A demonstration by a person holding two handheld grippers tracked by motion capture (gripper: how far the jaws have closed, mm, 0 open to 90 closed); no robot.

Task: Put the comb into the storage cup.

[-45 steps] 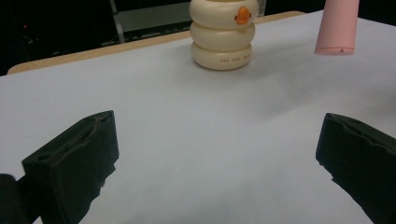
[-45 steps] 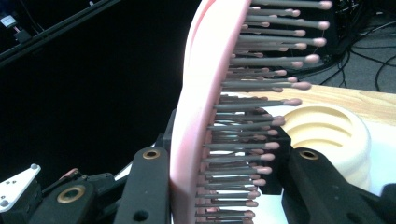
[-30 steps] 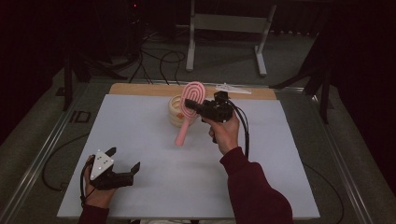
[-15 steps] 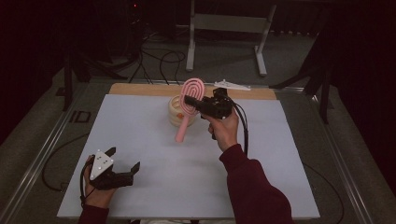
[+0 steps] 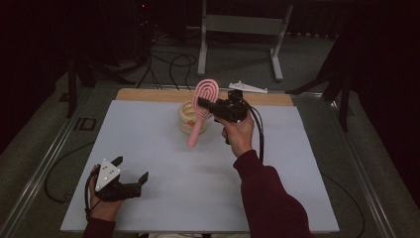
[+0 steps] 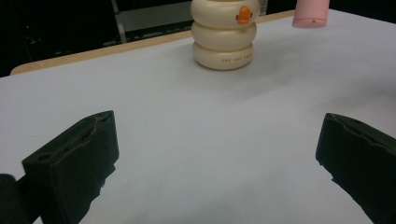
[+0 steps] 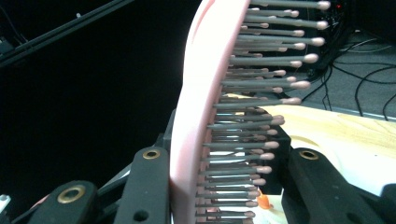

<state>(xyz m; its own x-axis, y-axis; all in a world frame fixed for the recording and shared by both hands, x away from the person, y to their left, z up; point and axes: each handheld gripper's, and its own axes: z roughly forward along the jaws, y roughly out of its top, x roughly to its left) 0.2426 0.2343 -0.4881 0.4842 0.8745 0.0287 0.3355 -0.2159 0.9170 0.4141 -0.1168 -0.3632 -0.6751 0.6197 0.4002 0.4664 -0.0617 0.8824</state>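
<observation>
A pink hairbrush [image 5: 195, 131] hangs tilted over the white table [image 5: 148, 144], oval head up and handle pointing down to the left. My right gripper [image 5: 205, 105] is shut on the head; in the right gripper view both jaws clamp the pink back and the bristles of the brush [image 7: 196, 93]. Just behind the handle stands a cream ribbed holder [image 5: 185, 119] with an orange mark, seen too in the left gripper view as the holder [image 6: 224, 35] beside the brush's handle end [image 6: 310, 13]. My left gripper [image 5: 131, 169] rests open near the front left, its jaws [image 6: 219, 158] wide apart over bare table.
A wooden strip [image 5: 148, 95] runs along the table's far edge, with a small white part [image 5: 247, 88] lying on it. Behind the table stand a metal frame [image 5: 237, 25] and loose cables on the floor. Metal rails border the table on both sides.
The right gripper has lifted the brush slightly, so the handle end hangs a little higher above the table. The left gripper has stayed where it was.
</observation>
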